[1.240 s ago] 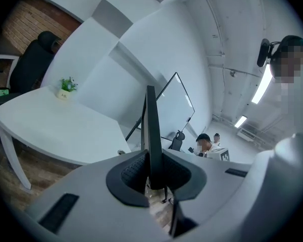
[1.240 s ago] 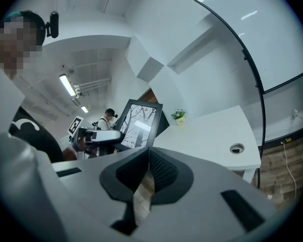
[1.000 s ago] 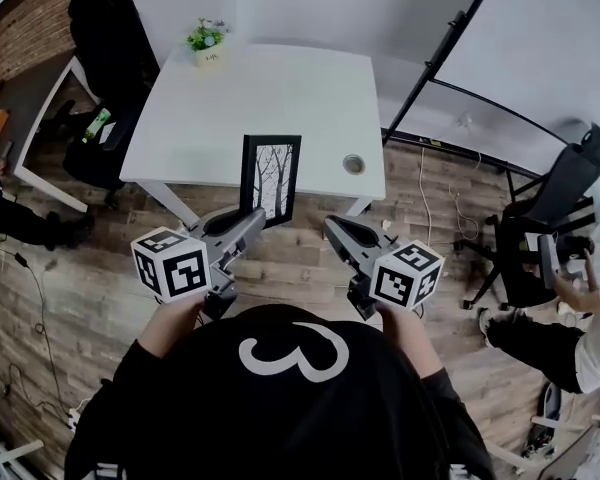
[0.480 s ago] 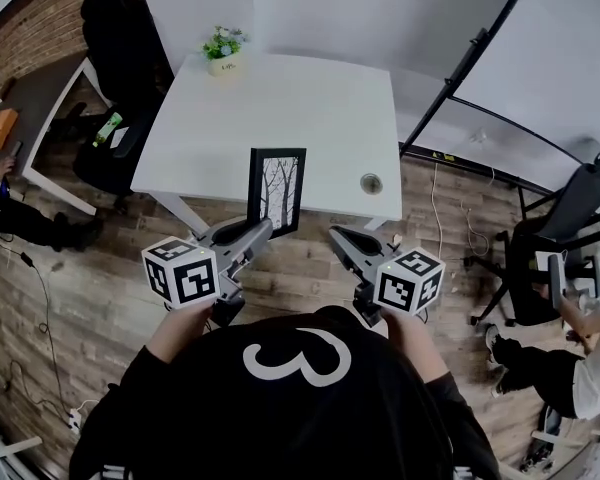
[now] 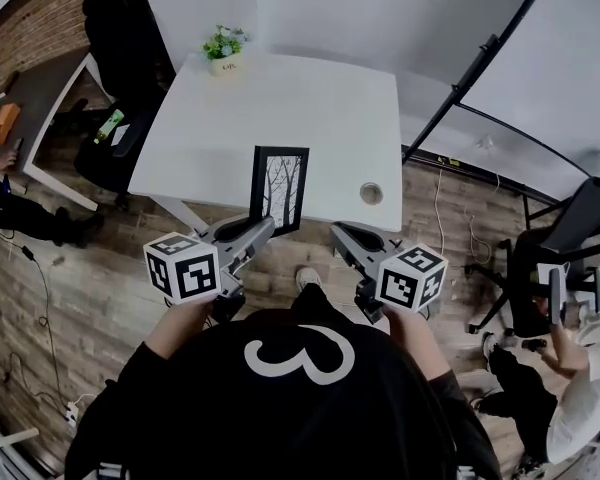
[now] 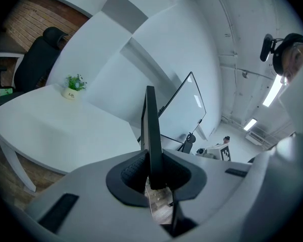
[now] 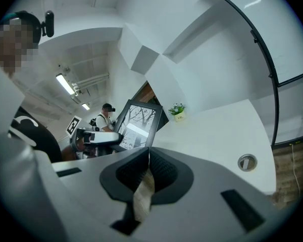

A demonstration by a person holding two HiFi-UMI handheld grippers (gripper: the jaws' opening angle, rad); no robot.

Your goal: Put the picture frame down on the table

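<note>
While the left gripper [image 6: 152, 171] clamps the black rectangular picture frame [image 5: 279, 186], centre, the right gripper [image 7: 147, 170] is closed, empty. Seat the frame squarely on the white table [image 5: 280, 98] before release.

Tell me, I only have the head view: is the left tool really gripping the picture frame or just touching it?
Observer: Gripping. In the left gripper view the left tool has its pads pressed on both faces of the picture frame, which stands upright, edge-on.
Operator: Is the right tool carrying anything?
Observer: No. The right gripper view shows the right tool with its jaws together and nothing between them.
Operator: Is the grip point above the table?
Observer: Probably not: wood floor shows under the left pads, with the table off to the left in that view.
</note>
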